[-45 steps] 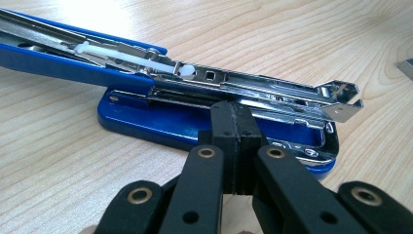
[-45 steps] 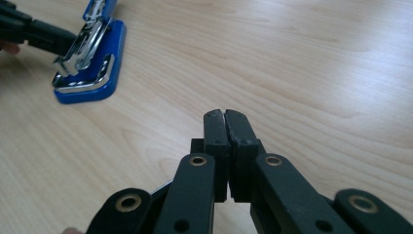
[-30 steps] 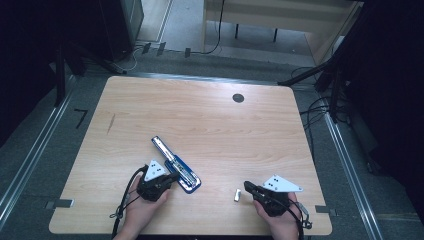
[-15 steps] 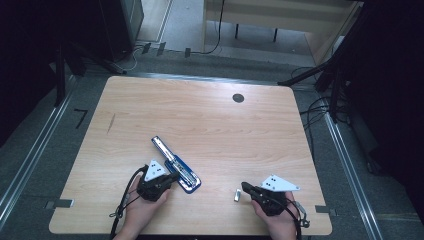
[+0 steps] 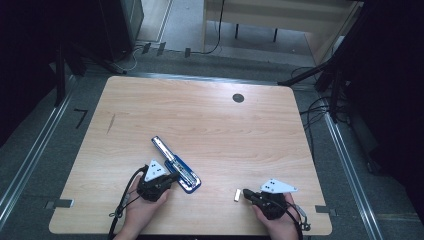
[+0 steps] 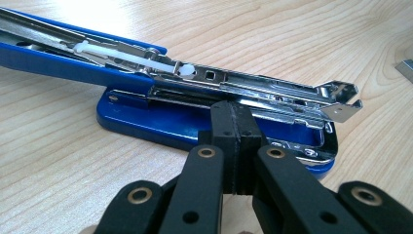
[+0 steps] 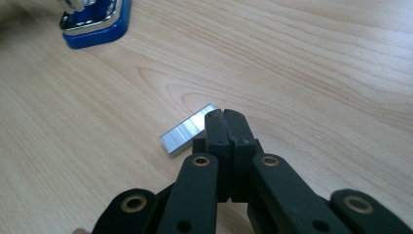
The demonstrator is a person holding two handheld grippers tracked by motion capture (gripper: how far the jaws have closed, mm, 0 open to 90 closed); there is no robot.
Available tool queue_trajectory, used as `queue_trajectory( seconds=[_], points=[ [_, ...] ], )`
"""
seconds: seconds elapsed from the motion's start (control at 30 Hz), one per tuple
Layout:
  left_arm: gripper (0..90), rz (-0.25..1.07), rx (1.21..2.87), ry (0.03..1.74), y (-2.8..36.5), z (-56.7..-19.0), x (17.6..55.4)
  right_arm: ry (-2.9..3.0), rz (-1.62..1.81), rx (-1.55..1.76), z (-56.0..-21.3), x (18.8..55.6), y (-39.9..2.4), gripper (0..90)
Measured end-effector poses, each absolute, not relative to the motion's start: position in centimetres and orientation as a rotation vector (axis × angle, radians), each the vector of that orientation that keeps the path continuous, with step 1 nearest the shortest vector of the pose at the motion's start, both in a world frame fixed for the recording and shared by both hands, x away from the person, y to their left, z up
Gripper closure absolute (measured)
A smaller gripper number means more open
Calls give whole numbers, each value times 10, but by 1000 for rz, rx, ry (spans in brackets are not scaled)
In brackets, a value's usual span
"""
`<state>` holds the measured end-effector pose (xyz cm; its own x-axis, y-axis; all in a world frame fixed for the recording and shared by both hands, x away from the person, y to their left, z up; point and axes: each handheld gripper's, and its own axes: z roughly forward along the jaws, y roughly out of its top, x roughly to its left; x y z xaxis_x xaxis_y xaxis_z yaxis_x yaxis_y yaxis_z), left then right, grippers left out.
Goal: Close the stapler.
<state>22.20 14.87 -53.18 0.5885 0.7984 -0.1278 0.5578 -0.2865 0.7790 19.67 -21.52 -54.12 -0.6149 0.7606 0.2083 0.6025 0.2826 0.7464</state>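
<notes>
- High view: we see the table with an opened blue stapler lying near its front edge, and a small strip of staples to the right of it, well apart from it.
- The left gripper lies with its tips at the stapler's near end; in the left gripper view its jaws are pressed together with nothing between them, and the stapler sits right in front of them, its metal rail crossing just past the tips.
- The right gripper points at the strip; in the right gripper view its jaws are closed and empty, with the strip of staples flat on the wood just left of the tips, seemingly touching them.
- Farther ahead of the right jaws, up and to the left, the blue end of the stapler shows.
- A dark round hole sits in the far part of the table, and nothing lies between either gripper and its thing.
- Cables trail over the floor beyond the right edge.
</notes>
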Motion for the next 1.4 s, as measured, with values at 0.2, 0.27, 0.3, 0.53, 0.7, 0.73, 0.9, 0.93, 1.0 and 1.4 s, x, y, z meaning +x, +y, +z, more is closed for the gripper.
queue_trajectory(
  seconds=[0.2, 0.27, 0.3, 0.53, 0.7, 0.73, 0.9, 0.93, 1.0, 1.4],
  points=[
    [900, 363, 1981, 1080, 149, -532, 222, 2372, 1224, 1277, -545, 200, -210, 900],
    [900, 364, 1981, 1080, 149, -532, 222, 2366, 1231, 1271, -546, 202, -207, 900],
    [900, 364, 1982, 1080, 149, -532, 222, 2366, 1231, 1271, -546, 202, -207, 900],
    [900, 366, 1984, 1080, 149, -532, 222, 2371, 1253, 1243, -547, 207, -201, 900],
    [900, 365, 1984, 1079, 149, -532, 222, 2373, 1253, 1230, -547, 209, -197, 900],
    [900, 364, 1983, 1079, 149, -532, 222, 2373, 1253, 1230, -547, 209, -197, 900],
    [900, 370, 1986, 1078, 148, -532, 222, 2367, 1256, 1225, -547, 209, -196, 900],
    [900, 370, 1985, 1078, 148, -532, 222, 2368, 1257, 1223, -547, 209, -196, 900],
    [900, 366, 1983, 1080, 149, -532, 222, 2372, 1262, 1213, -547, 208, -196, 900],
    [900, 363, 1981, 1081, 149, -532, 222, 2373, 1272, 1183, -543, 200, -200, 808]
  ],
)
